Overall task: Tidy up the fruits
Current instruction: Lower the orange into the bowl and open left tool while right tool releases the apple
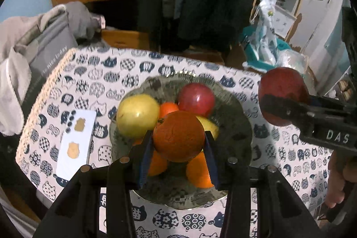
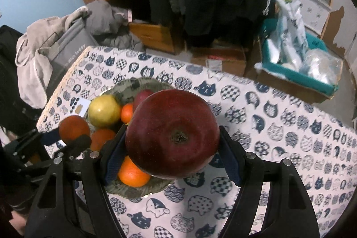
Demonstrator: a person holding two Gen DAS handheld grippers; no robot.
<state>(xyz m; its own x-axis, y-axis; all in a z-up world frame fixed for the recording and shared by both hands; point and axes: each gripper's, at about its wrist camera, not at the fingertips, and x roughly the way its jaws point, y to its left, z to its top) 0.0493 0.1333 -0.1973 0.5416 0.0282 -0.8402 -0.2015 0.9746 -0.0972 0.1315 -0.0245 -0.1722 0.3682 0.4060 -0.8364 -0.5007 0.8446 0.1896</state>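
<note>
My left gripper (image 1: 178,139) is shut on a dark orange (image 1: 178,136) and hangs over the grey patterned bowl (image 1: 238,124). In the bowl lie a yellow-green apple (image 1: 137,115), a red apple (image 1: 196,97), a banana (image 1: 209,125) and several oranges (image 1: 198,171). My right gripper (image 2: 173,137) is shut on a big dark red apple (image 2: 173,135), held above the bowl's (image 2: 131,190) right edge. This apple (image 1: 282,95) shows at the right of the left wrist view. The left gripper with its orange (image 2: 73,128) appears at the left of the right wrist view.
The table wears a cloth printed with cats (image 2: 279,137). A white card (image 1: 77,142) lies left of the bowl. Grey bags and clothes (image 1: 42,46) pile up beyond the table's left edge. A teal box (image 2: 299,73) with plastic bags stands on the floor behind.
</note>
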